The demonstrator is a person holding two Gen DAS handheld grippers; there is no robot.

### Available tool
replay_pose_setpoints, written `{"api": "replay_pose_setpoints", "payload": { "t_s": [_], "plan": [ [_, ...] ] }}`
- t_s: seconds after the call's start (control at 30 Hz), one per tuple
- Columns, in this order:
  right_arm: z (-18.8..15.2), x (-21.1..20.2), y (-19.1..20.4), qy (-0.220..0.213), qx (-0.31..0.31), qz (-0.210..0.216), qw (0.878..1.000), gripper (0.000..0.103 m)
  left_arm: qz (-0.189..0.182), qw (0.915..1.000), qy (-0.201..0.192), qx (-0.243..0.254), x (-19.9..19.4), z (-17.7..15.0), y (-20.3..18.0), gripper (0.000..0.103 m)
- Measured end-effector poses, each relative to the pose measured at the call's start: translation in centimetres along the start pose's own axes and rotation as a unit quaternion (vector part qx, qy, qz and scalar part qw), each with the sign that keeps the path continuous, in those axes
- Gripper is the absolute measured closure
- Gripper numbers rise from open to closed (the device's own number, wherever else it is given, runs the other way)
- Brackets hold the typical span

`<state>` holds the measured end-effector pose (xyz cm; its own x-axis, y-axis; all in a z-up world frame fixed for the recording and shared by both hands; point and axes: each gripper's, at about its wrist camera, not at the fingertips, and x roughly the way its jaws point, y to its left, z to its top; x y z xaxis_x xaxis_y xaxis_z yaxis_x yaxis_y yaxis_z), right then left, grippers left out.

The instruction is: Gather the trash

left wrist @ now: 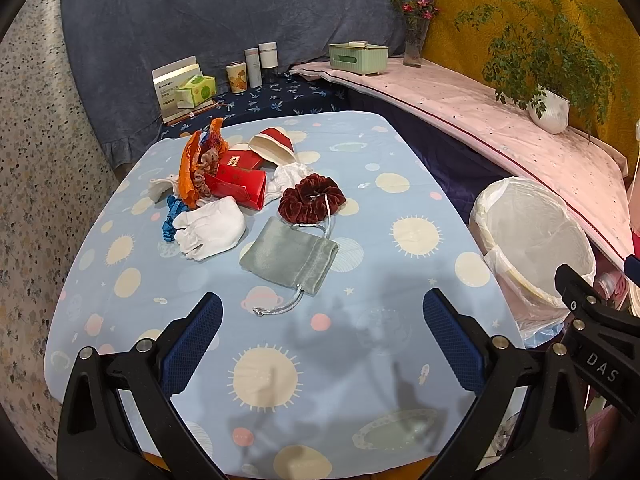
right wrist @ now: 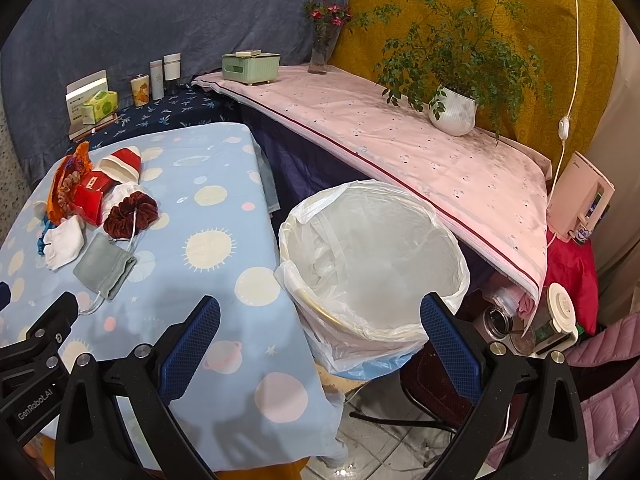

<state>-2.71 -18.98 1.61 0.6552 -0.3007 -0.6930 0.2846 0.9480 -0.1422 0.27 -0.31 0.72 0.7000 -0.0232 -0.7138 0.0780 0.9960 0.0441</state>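
Left wrist view: the left gripper (left wrist: 322, 338) hangs over the near end of the table (left wrist: 400, 280) with its jaws spread wide and nothing between them. Beyond it the whole pile waits: a grey drawstring pouch (left wrist: 290, 258) nearest the gripper, a white glove (left wrist: 212, 228) left of the pouch, a dark red scrunchie (left wrist: 312, 198) just behind the pouch, then a red box (left wrist: 238, 184), an orange wrapper (left wrist: 190, 168) and a red paper cup (left wrist: 274, 144) further back. The lined bin (left wrist: 532, 240) stands off the right edge of the table.

Right wrist view: the right gripper (right wrist: 320, 344) hovers at the table's right edge, jaws equally wide apart and empty, looking into the bin (right wrist: 374, 256). Only the white liner shows inside the bin; no trash is visible there. The pouch (right wrist: 105, 266) and the rest of the pile lie left of the bin, untouched.

Judging by that, collection has not begun: every item is left to pick and drop in.
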Motion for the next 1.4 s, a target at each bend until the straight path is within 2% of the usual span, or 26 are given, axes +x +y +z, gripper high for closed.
{"api": "replay_pose_setpoints", "payload": {
  "t_s": [0.57, 0.83, 1.03, 1.17, 1.33, 1.4],
  "plan": [
    [0.1, -0.1, 0.0, -0.005, 0.007, -0.004, 1.0, 0.007, -0.008, 0.9999, 0.007, -0.011, 0.5, -0.2, 0.4, 0.007],
    [0.4, 0.2, 0.9, -0.016, 0.012, -0.003, 1.0, 0.007, -0.021, 0.9994, 0.009, -0.026, 2.3, -0.2, 3.4, 0.007],
    [0.5, 1.1, 2.2, -0.017, 0.01, 0.0, 1.0, 0.007, -0.028, 0.9988, 0.009, -0.04, 4.5, 0.0, 6.3, 0.009],
    [1.0, 2.0, 3.2, -0.014, 0.01, 0.005, 1.0, 0.007, -0.036, 0.9975, 0.029, -0.053, 7.0, 0.2, 7.8, 0.008],
    [1.7, 3.2, 4.8, -0.015, 0.003, 0.008, 1.0, 0.007, -0.041, 0.9966, 0.056, -0.045, 10.5, 0.3, 7.5, 0.008],
    [2.0, 3.7, 5.2, -0.014, 0.002, 0.009, 1.0, 0.007, -0.056, 0.9946, 0.072, -0.05, 11.9, 0.3, 7.2, 0.008]
  ]
}}
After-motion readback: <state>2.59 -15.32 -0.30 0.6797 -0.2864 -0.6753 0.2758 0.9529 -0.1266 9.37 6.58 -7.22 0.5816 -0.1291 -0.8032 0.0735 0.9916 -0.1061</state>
